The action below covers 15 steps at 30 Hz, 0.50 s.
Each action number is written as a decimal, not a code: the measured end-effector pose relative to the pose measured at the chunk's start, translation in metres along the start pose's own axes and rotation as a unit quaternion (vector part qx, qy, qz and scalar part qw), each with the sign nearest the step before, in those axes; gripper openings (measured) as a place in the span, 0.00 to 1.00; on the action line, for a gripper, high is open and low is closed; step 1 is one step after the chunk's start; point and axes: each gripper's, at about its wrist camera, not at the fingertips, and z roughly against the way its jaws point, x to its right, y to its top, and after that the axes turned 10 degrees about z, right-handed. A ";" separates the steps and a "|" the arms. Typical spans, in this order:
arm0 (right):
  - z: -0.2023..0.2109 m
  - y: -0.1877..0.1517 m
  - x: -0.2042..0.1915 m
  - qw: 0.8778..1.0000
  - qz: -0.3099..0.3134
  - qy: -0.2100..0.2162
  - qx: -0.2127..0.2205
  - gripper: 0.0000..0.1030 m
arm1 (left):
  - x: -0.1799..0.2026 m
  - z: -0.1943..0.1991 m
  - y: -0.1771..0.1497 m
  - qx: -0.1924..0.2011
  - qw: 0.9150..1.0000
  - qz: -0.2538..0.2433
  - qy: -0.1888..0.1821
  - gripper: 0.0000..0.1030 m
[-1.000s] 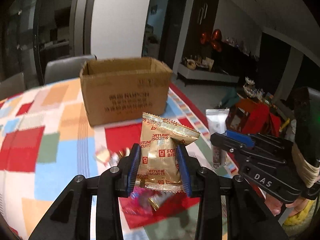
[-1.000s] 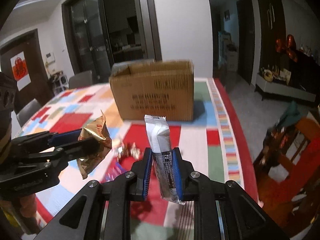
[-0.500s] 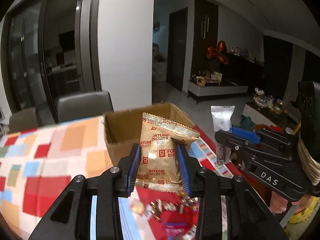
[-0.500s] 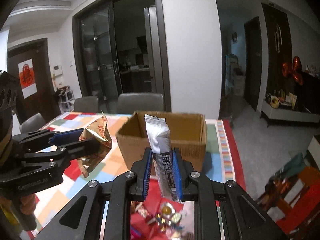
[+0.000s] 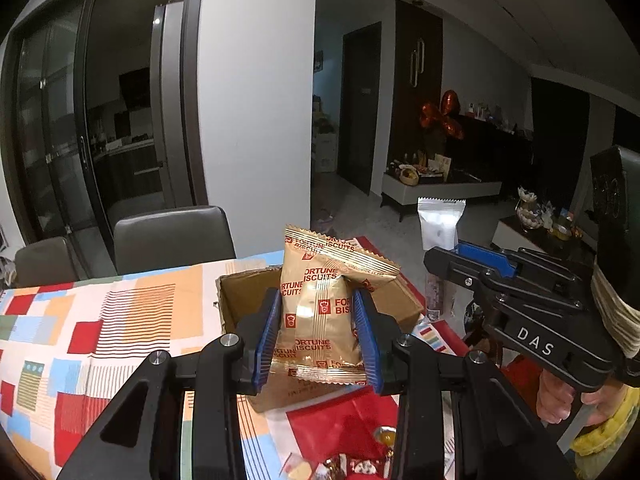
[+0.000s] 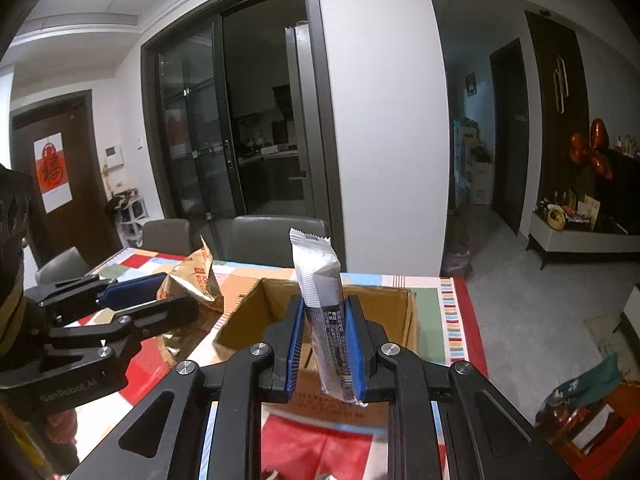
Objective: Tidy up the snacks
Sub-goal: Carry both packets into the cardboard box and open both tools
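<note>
A: What does each gripper hold?

B: The left gripper (image 5: 318, 326), frame centre, clamps a gold biscuit pack (image 5: 320, 312). The right gripper (image 6: 326, 344) pinches a silver bar (image 6: 324, 308) upright.

A: Where is the box?

B: The open box (image 6: 396, 312) sits on the checked tablecloth (image 5: 80, 336), behind both packs at centre frame.
</note>
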 end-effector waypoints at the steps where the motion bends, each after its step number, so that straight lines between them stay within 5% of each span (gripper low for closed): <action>1: -0.005 0.001 0.002 1.000 0.000 -0.001 -0.002 0.21 | -0.002 -0.006 0.002 -0.002 1.000 0.002 0.001 0.36; 15: -0.070 0.000 0.019 0.999 -0.004 0.005 -0.035 0.21 | -0.012 -0.066 0.002 -0.020 1.000 0.010 0.021 0.36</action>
